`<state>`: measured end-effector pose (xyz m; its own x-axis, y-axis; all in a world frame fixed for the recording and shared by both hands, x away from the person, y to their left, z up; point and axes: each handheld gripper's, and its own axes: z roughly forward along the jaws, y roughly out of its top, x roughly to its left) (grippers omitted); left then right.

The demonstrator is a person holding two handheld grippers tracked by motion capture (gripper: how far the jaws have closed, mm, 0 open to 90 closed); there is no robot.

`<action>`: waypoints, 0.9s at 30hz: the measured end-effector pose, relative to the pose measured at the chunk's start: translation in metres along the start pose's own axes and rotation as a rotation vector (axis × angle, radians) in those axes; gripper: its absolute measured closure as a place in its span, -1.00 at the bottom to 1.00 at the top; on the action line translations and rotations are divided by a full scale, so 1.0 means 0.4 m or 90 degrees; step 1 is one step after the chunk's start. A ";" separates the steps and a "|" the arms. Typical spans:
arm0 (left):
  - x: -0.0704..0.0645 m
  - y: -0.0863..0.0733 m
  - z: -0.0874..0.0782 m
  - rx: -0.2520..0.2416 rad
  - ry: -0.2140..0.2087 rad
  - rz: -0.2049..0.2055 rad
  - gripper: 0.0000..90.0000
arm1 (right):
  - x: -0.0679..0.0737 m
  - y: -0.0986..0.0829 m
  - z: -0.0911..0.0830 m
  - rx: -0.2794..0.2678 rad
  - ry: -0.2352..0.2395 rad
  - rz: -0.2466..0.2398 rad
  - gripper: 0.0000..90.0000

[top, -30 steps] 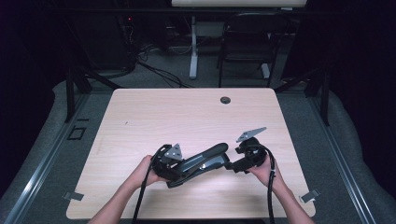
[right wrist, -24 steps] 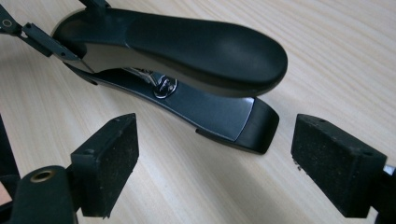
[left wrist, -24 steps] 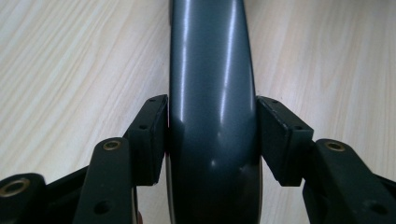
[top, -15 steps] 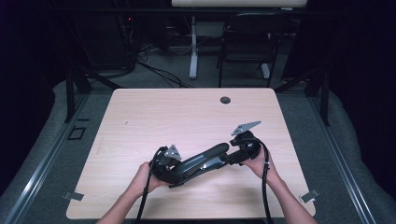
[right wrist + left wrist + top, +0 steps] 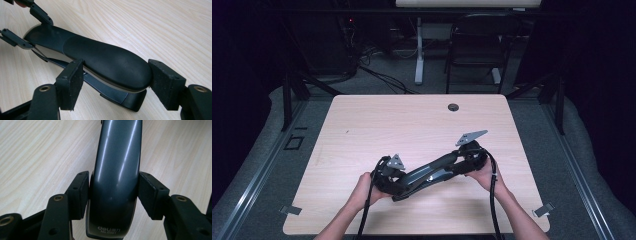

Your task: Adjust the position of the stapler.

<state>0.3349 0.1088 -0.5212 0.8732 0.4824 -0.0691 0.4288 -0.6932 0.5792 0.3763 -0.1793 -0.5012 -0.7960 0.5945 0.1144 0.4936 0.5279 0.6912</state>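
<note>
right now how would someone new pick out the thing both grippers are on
On the light wooden table, look near its front edge, between the person's two hands. The long dark stapler lies there with the left gripper and right gripper at its two ends. It is glossy grey-black, curved, with small print at one end.

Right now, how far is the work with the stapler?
Done: both ends of the stapler are reached. In hand: the left gripper has its jaws against the rear end; the right gripper has its jaws around the front end, one pad apart. Left: closing the right, then lifting from the table.
</note>
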 end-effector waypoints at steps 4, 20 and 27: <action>0.005 0.005 0.008 -0.002 -0.010 -0.004 0.01 | -0.001 -0.003 -0.001 -0.006 0.004 0.006 -0.30; 0.033 0.008 0.008 0.003 -0.036 -0.001 -0.02 | 0.012 -0.015 -0.016 -0.001 0.008 0.023 -0.16; 0.044 0.003 0.006 -0.002 -0.043 0.001 -0.06 | 0.022 -0.018 -0.021 0.007 0.008 0.030 -0.12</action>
<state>0.3512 0.1153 -0.5237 0.8877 0.4438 -0.1228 0.4266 -0.6921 0.5822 0.3626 -0.1830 -0.4993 -0.7758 0.6113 0.1561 0.5348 0.5060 0.6767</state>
